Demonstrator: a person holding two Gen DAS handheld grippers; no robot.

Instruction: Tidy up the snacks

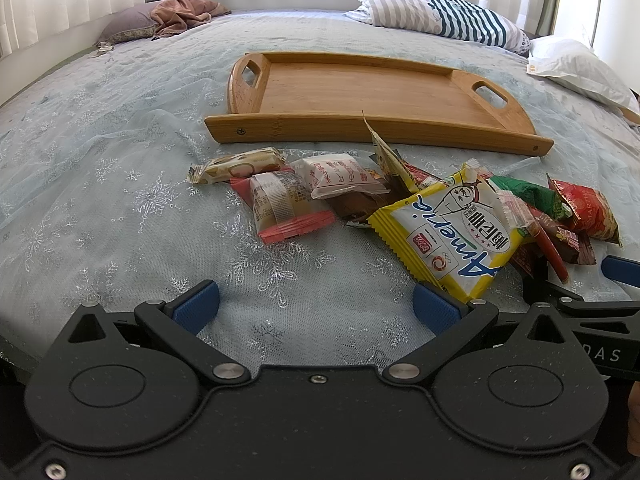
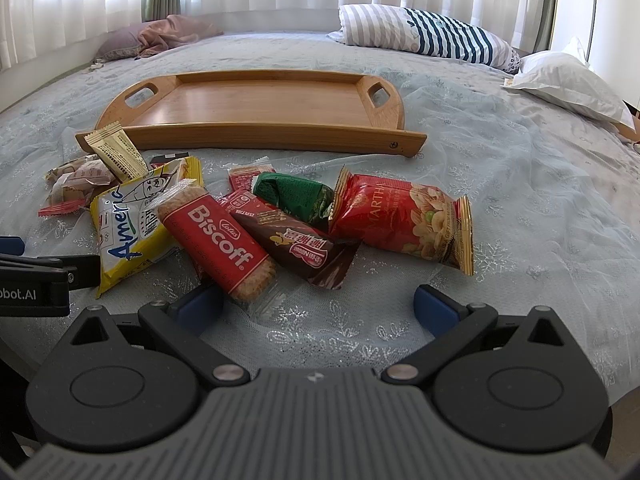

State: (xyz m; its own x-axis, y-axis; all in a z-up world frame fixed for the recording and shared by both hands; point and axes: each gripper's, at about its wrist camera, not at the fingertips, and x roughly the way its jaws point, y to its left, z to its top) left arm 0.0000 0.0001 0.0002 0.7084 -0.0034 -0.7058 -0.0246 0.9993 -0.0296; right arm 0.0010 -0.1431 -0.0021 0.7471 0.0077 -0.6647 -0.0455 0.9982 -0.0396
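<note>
Left hand-held gripper (image 1: pixel 316 306) held spread wide, nothing gripped; yellow packet (image 1: pixel 448 228) touched by its right finger. Right hand-held gripper (image 2: pixel 318 306) likewise spread, biscuit packet (image 2: pixel 218 242) just ahead-left. Snack pile (image 2: pixel 304 216) laid on bed (image 2: pixel 520 184); wooden tray (image 2: pixel 256 132) seen beyond pile.

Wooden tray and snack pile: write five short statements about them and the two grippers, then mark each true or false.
1. The wooden tray holds no snacks. True.
2. The Biscoff packet lies partly on the yellow Americ packet. True.
3. The right gripper is shut on the red Martha nut bag. False: its jaws are open and the bag lies untouched on the bedspread.
4. The snacks lie beyond the tray, by the striped pillow. False: they lie on the near side of it.
5. The left gripper is open. True.
</note>
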